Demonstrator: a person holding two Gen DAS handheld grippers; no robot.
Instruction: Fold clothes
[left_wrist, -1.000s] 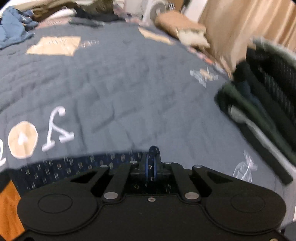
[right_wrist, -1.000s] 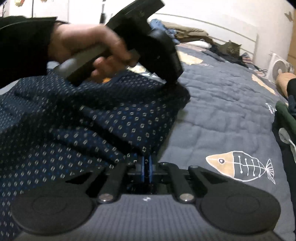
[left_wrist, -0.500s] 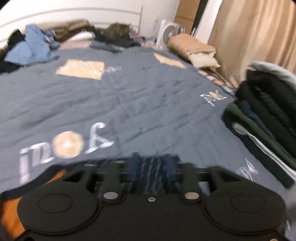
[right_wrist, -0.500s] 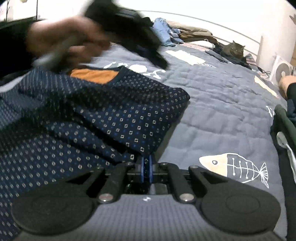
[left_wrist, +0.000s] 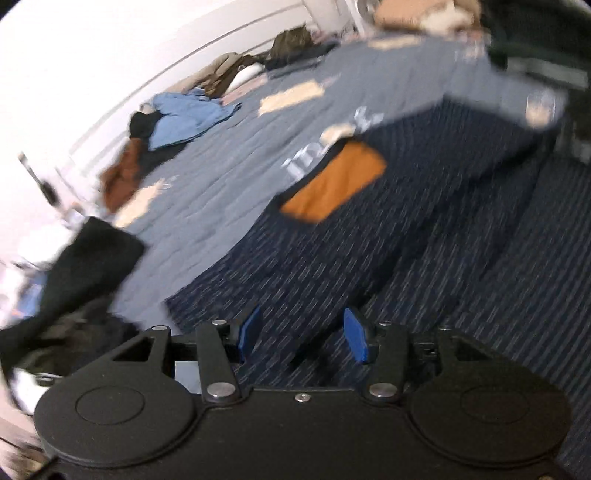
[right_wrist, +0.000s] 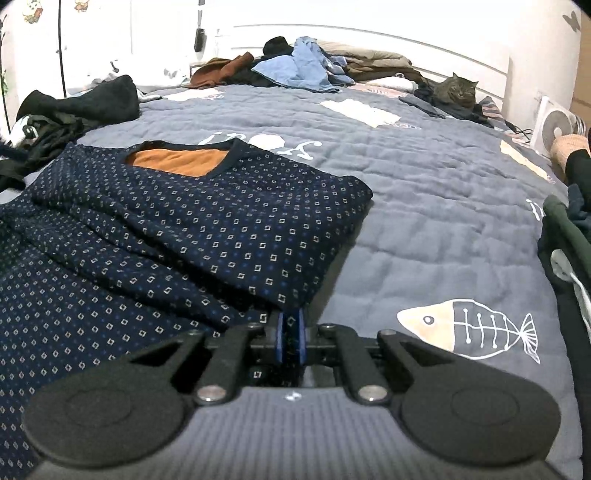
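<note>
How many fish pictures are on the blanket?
1. The fish drawing is on the grey quilt, right of the right gripper. Others may hide under the navy patterned shirt or clothes piles.

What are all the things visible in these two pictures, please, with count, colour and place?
Navy patterned sweater with orange inner lining: one, dark blue with small squares, partly folded on the near left of the bed.
Grey quilted bedspread: one, grey-blue with fish and letter prints, covers the bed.
Heap of unfolded clothes: one, blue, brown, black and beige, at the headboard.
Tabby cat: one, grey-brown, far right by the headboard.
White fan: one, right edge.
Stack of dark folded clothes: one, green and black, right side.
Black garments: one pile, left edge.
Left gripper: open above the sweater.
Right gripper: shut on the sweater's edge.
</note>
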